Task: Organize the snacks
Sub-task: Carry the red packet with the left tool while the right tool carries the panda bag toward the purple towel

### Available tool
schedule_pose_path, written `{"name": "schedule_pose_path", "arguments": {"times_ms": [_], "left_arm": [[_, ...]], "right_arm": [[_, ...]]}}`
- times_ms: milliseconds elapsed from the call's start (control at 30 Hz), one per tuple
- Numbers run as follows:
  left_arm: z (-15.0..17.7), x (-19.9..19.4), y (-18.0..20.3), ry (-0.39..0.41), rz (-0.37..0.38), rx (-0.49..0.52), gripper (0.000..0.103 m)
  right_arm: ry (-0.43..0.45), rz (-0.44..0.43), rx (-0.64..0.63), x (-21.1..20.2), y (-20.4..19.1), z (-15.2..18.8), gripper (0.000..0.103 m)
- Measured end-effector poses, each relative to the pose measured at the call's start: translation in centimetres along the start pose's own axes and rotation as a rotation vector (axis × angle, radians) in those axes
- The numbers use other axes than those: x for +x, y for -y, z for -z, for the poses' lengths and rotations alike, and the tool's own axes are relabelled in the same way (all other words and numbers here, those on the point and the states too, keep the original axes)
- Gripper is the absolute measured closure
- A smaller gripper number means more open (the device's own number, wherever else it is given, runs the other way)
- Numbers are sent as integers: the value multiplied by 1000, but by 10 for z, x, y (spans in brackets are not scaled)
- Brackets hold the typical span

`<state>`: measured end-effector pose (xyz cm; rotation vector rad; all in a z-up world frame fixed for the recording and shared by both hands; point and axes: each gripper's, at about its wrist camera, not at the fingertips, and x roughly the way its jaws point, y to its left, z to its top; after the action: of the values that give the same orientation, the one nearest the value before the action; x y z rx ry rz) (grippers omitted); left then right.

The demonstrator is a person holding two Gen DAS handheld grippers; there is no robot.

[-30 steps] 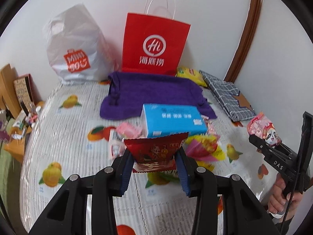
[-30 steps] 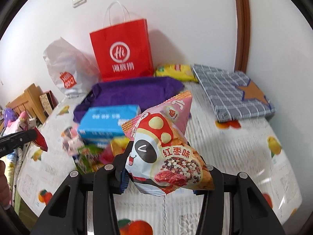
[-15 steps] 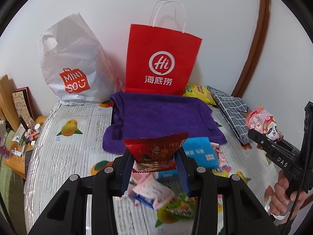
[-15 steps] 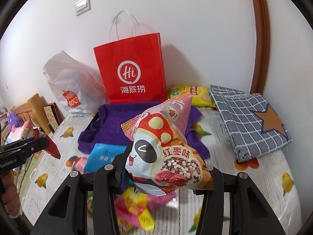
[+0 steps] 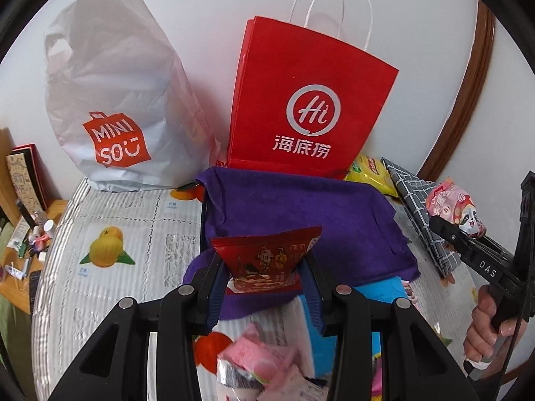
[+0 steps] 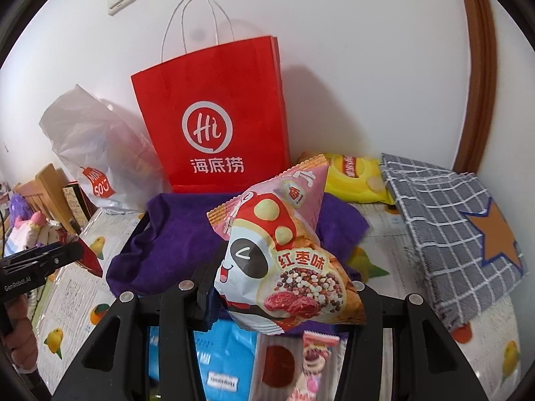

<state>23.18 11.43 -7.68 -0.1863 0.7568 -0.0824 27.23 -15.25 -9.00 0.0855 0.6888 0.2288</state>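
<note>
A small dark-red foil snack packet point(image 5: 265, 260) is clamped in the left gripper point(image 5: 264, 279) above a purple towel point(image 5: 301, 214); a pink panda-printed snack bag point(image 6: 284, 260) is pinched by the right gripper point(image 6: 284, 287), before a red paper carrier bag point(image 6: 214, 120)

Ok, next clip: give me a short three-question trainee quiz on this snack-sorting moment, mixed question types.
1. True or false: the left claw is shut on a red snack packet.
2. Multiple choice: the packet in the right claw shows A) a panda face, B) a tiger, C) a plain label.
3. Fill in: the purple cloth lies in front of the ___ paper bag standing against the wall.

Key: 1 true. 2 A, the panda snack packet. 3 red.
</note>
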Motion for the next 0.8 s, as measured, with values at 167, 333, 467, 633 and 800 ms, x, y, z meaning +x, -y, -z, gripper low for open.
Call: {"name": "schedule_pose_path", "arguments": {"times_ms": [167, 333, 467, 633, 800], "left_arm": [[10, 14, -16, -25, 35, -54, 64], [18, 26, -22, -64, 41, -85, 64], [20, 28, -19, -71, 46, -66, 64], [22, 29, -18, -80, 51, -56, 64], [22, 29, -19, -84, 59, -58, 64]], "right_arm": [[-23, -30, 31, 19, 11, 10, 56], [-53, -50, 43, 30, 15, 16, 56], [-67, -39, 21, 37, 11, 20, 56], [-80, -30, 13, 43, 11, 22, 56], [-111, -16, -2, 50, 11, 14, 56]]}}
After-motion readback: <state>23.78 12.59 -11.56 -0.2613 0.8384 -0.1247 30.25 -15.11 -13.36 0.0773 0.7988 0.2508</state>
